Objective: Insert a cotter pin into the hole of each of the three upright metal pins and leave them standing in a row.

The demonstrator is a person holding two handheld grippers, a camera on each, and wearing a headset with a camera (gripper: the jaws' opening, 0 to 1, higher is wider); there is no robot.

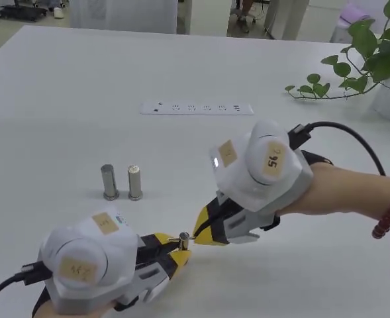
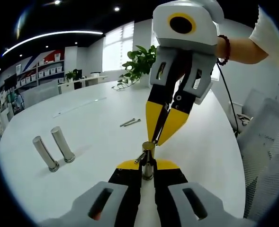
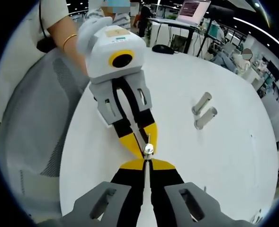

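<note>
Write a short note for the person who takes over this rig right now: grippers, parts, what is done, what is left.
Left gripper: shut on one metal pin, held upright.
Right gripper: shut on a cotter pin, its end at the hole near that pin's top; I cannot tell if it is through.
Two other metal pins stand side by side on the table, no cotter pin seen in them. Two spare cotter pins lie on the table.
Done: nothing for certain.
Left: finish this insertion, fit the other two, stand all three in a row.
</note>
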